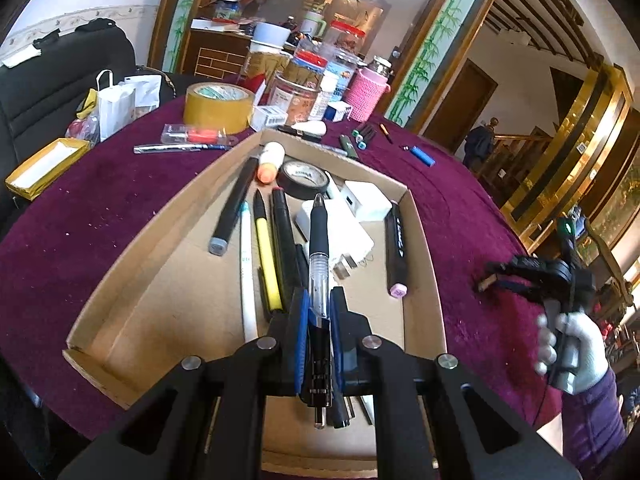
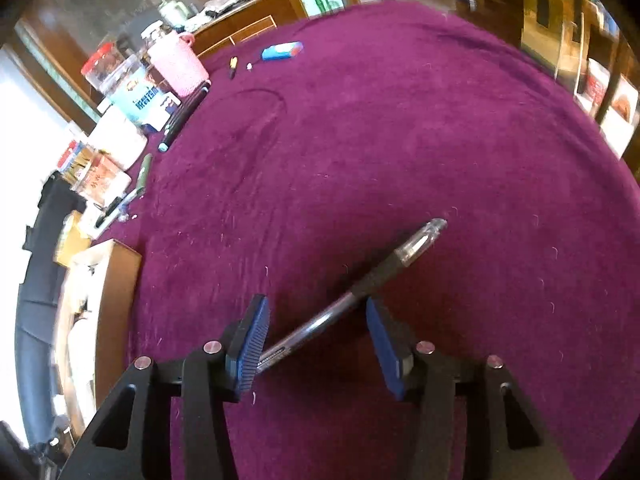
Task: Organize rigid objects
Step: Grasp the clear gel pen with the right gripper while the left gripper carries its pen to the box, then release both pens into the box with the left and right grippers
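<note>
Left gripper (image 1: 319, 320) pinching a pen (image 1: 319, 256) over the cardboard box (image 1: 424, 280). Right gripper (image 2: 316, 332) spread, 2nd pen (image 2: 360, 284) loose between pads on tabletop (image 2: 400, 140).

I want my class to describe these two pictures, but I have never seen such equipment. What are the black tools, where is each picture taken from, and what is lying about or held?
There is no robot: a person holds a two-fingered gripper in each hand, each carrying a camera looking along its fingers. The left camera shows the left gripper shut on a black pen above a cardboard box of markers and chargers, on a purple tablecloth. At the right edge is the gloved hand with the other gripper. The right camera shows the right gripper open, a second pen lying on the cloth between its blue pads.
</note>
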Demonstrator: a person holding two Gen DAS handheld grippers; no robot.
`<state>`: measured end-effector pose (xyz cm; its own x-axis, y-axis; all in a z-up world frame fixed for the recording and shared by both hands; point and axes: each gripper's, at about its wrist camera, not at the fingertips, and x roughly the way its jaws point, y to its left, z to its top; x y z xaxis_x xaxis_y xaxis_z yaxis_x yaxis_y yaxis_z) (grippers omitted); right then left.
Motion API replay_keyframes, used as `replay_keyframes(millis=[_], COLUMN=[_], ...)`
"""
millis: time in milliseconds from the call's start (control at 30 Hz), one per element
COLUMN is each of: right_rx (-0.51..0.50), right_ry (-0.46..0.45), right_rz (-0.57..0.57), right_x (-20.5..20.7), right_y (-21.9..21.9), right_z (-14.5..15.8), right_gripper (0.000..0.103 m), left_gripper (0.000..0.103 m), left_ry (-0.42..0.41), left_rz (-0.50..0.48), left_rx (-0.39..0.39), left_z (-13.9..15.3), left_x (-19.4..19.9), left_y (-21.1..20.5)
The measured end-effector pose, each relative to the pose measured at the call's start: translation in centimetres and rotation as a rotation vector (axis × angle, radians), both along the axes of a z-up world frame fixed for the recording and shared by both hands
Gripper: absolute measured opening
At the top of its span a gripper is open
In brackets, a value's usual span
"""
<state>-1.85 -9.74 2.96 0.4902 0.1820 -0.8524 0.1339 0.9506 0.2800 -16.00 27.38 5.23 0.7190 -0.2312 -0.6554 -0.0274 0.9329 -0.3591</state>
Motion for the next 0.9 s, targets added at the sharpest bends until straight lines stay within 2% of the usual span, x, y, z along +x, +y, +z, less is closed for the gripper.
replay_keyframes(millis=[33, 67, 100, 133, 167, 300, 467, 600, 733, 900], right_rx=[-0.045, -0.100, -0.124, -0.127, -0.124, -0.008, 0.168, 0.324, 0.409, 0.430], right_ry=[-0.006, -0.029, -0.050, -0.056, -0.060, -0.061, -0.059, -0.089, -0.118, -0.080], right_rz=[0.009, 0.023, 0.038, 0.043, 0.046, 0.031, 0.031, 0.091, 0.226, 0.425], right_x=[0.4, 0.7, 0.9, 0.8, 0.7, 0.0, -1.3, -2.4, -3.7, -5.1], right_y=[0.4, 1.0, 1.3, 1.2, 1.0, -1.3, -2.4, -1.3, 2.8, 10.8], right_z=[-0.1, -0.2, -0.2, -0.2, -0.2, -0.3, 0.0, 1.5, 4.2, 5.4], right_gripper=[0.036, 0.031, 0.031, 0.026, 0.022, 0.009, 0.009, 0.009, 0.009, 0.010], left_gripper=[0.011, 0.011, 0.011, 0.011, 0.011, 0.011, 0.011, 0.011, 0.011, 0.011], left_ry=[0.000, -0.002, -0.006, -0.009, -0.009, 0.008, 0.036, 0.072, 0.103, 0.140], left_rz=[-0.001, 0.001, 0.006, 0.014, 0.019, 0.033, 0.035, 0.061, 0.080, 0.090], left_rx=[-0.001, -0.002, 0.000, 0.004, 0.005, -0.010, -0.011, 0.000, 0.036, 0.098], left_z=[0.0, 0.1, 0.2, 0.3, 0.3, -0.1, -0.6, -1.0, -1.1, -1.3], left_x=[-0.1, -0.2, -0.4, -0.5, -0.6, -0.3, 0.2, 0.4, 0.7, 0.9], left_y=[0.1, 0.1, 0.3, 0.6, 0.7, 1.4, 0.9, 0.8, 0.1, -0.9])
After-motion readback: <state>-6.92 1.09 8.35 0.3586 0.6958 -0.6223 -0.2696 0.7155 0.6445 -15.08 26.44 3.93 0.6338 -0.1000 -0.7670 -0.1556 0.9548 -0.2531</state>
